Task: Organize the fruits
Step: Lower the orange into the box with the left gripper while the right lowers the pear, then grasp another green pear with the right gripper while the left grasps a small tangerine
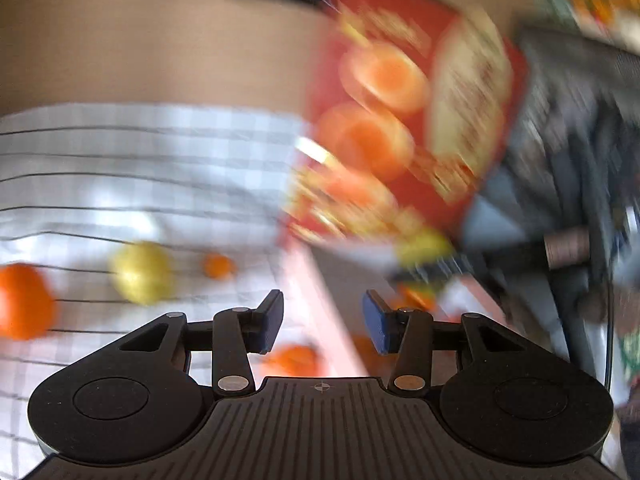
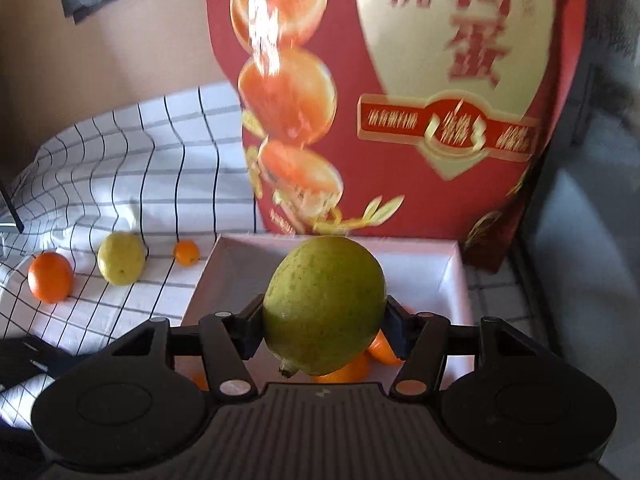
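The right gripper (image 2: 324, 330), its fingers clamped on a green fruit (image 2: 324, 304), hangs over the white box (image 2: 456, 276) ready to lower and release, while the left gripper (image 1: 323, 322), fingers apart and empty, faces 3 fruits on the checked surface (image 2: 120, 168).

red box lid (image 2: 400, 120) standing upright behind the white tray: large red chinese characters on its cream panel (image 2: 460, 20), motion-blurred; the lower two read roughly as "鸭蛋", the top row is cut off by the frame edge and unclear. below that, a red and gold ribbon banner (image 2: 448, 128) with small gold characters, too smeared to read. small print near the lid's lower left, by the printed orange halves, is illegible. in the left wrist view the same lid (image 1: 400, 120) is blurred, nothing readable. no brand names or numbers legible anywhere.
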`<state>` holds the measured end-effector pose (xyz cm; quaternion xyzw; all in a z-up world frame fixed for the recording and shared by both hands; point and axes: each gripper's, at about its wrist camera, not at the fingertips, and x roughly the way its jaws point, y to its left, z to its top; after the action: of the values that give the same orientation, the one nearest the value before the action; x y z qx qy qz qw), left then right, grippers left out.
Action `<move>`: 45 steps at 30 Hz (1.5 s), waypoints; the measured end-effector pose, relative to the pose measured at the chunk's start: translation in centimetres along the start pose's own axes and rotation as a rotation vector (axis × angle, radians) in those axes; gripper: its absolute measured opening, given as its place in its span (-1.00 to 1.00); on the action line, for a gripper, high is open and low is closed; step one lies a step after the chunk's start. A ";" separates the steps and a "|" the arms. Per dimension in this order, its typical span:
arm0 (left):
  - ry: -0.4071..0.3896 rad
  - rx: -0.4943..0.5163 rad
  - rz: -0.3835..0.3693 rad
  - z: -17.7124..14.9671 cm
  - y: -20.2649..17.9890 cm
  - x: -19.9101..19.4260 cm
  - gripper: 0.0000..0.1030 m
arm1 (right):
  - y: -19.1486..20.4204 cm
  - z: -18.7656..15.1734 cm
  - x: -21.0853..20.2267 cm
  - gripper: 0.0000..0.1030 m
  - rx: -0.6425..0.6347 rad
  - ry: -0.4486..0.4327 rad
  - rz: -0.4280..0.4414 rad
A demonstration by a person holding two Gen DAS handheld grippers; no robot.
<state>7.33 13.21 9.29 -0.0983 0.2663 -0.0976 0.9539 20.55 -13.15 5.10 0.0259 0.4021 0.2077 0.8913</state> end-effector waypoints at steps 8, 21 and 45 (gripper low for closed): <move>-0.175 -0.278 0.193 -4.2 10.8 -1.5 -0.07 | 2.2 -0.5 5.3 0.16 -0.012 0.090 -0.020; -0.153 -0.278 0.167 -5.3 12.4 -0.6 -0.07 | 8.3 -1.3 -2.6 0.45 -0.233 -0.096 0.061; 0.056 -0.093 0.393 2.0 8.8 10.1 0.00 | 5.9 -3.4 -3.3 0.39 -0.280 -0.057 0.032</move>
<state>18.03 19.58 3.97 -0.0856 0.3112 0.0999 0.9412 14.08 -9.41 6.40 -0.0864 0.3430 0.2753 0.8939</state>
